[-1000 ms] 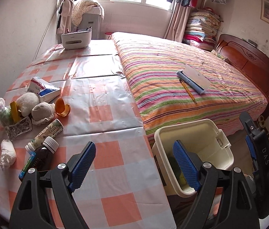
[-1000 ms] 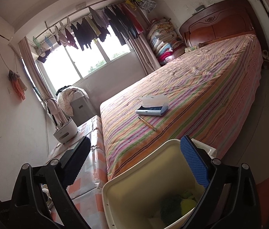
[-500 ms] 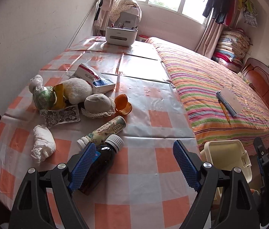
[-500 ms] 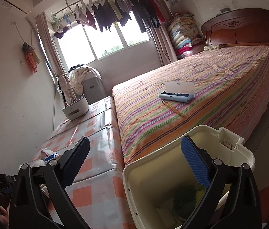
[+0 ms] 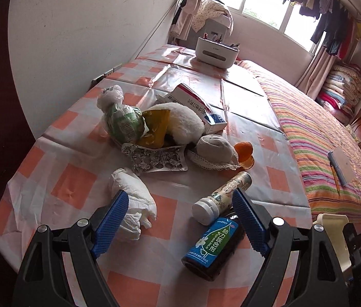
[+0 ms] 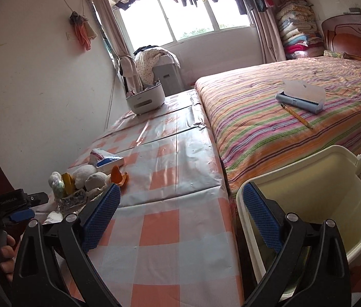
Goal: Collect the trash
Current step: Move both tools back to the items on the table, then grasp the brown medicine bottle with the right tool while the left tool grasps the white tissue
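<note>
My left gripper (image 5: 180, 222) is open and empty, low over the checked table (image 5: 60, 189). A dark bottle with a blue label (image 5: 212, 249) and a small cream bottle (image 5: 221, 197) lie between its fingers. A crumpled white tissue (image 5: 131, 204) lies by the left finger. Behind are a printed wrapper (image 5: 157, 161), a green-filled bag (image 5: 121, 120), a yellow wrapper (image 5: 154, 125), orange peel (image 5: 245, 153) and a medicine box (image 5: 195, 107). My right gripper (image 6: 180, 217) is open and empty over the table edge, beside the cream bin (image 6: 334, 179).
A striped bed (image 6: 295, 107) with a blue case (image 6: 300, 97) and a pencil (image 6: 296, 113) runs along the table's right side. A white organiser (image 5: 217, 52) stands at the table's far end. Two white socks (image 5: 200, 133) lie in the pile. A wall bounds the left.
My left gripper has swung left from the bin to the trash pile and come down close to the bottles and tissue. My right gripper has turned left, so the table now fills its view.
</note>
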The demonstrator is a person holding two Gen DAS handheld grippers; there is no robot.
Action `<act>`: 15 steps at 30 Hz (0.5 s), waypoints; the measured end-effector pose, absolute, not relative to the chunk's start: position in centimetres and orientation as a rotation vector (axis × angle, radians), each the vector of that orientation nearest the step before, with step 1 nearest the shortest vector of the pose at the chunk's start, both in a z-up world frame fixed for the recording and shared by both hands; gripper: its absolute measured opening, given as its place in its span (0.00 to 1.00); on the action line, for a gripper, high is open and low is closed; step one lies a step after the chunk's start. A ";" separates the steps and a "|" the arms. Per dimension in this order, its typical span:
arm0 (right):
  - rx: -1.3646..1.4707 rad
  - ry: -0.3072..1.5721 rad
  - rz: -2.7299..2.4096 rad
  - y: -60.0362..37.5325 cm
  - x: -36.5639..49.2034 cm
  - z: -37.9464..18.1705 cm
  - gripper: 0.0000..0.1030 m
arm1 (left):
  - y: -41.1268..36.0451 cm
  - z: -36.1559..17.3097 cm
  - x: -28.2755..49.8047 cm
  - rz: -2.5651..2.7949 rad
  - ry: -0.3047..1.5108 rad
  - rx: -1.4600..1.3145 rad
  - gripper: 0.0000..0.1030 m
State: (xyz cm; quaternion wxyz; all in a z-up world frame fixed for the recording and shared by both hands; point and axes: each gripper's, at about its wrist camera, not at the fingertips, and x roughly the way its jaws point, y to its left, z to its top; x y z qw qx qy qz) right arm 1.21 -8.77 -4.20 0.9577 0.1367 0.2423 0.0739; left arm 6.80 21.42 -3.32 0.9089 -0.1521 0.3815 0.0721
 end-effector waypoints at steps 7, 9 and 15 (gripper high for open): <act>0.244 0.619 0.299 -3.3 2.2 -4.8 0.92 | 24.3 -5.0 7.5 0.201 0.811 -0.383 0.78; 0.239 0.688 0.323 -1.5 2.7 -5.2 0.92 | 25.1 -5.4 7.6 0.212 0.812 -0.405 0.78; 0.255 0.869 0.364 3.9 4.6 -6.7 0.92 | 26.8 -5.6 7.3 0.238 0.798 -0.436 0.78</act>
